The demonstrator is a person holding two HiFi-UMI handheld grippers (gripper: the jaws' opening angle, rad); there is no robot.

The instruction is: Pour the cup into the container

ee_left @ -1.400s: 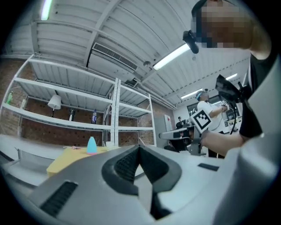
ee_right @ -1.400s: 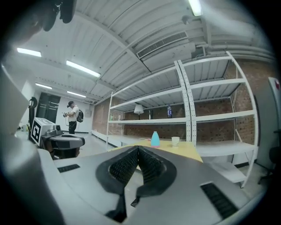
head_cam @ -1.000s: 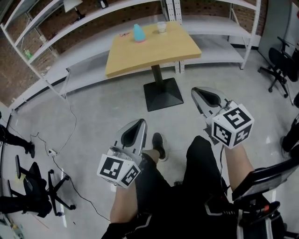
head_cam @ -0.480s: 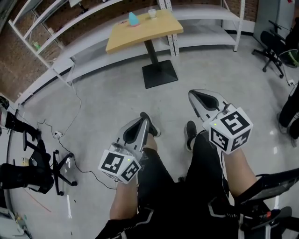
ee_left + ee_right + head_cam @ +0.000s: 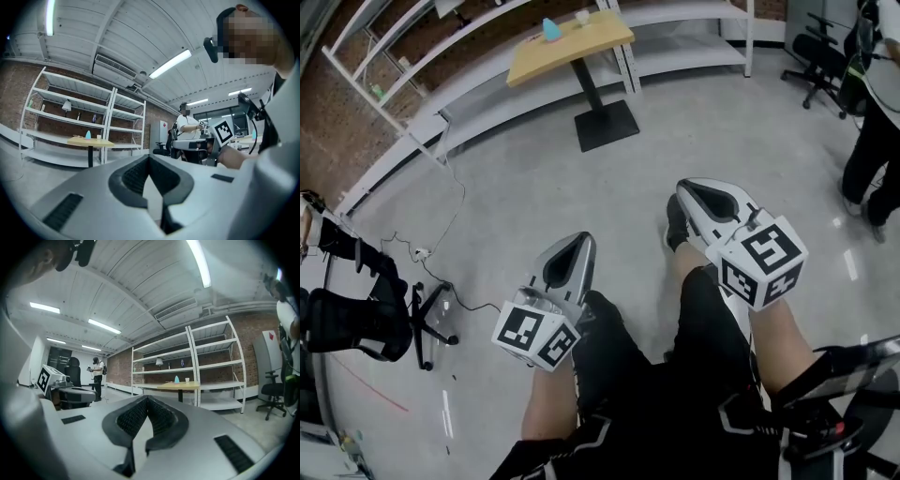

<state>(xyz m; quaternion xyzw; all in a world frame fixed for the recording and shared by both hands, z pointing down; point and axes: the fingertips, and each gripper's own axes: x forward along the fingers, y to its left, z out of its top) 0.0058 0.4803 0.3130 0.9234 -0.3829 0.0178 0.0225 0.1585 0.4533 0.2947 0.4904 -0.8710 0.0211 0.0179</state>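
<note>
The wooden table (image 5: pixel 572 39) stands far off at the top of the head view. On it are a teal container (image 5: pixel 551 30) and a small clear cup (image 5: pixel 582 17). Both also show tiny in the left gripper view, the container (image 5: pixel 87 135) beside the cup (image 5: pixel 98 137), and in the right gripper view as container (image 5: pixel 176 379) and cup (image 5: pixel 187 379). My left gripper (image 5: pixel 579 241) and right gripper (image 5: pixel 686 189) are held level above the person's legs, far from the table. Each has its jaws shut, with nothing between them.
White shelving (image 5: pixel 469 70) lines the brick wall behind the table. Cables (image 5: pixel 441 248) and an overturned black chair (image 5: pixel 366 319) lie at the left. An office chair (image 5: pixel 816 56) and a standing person (image 5: pixel 872 141) are at the right. Grey floor lies between me and the table.
The table with cup and container has shrunk toward the top of the head view as the person backs away. Both grippers keep their pose and stay shut.
</note>
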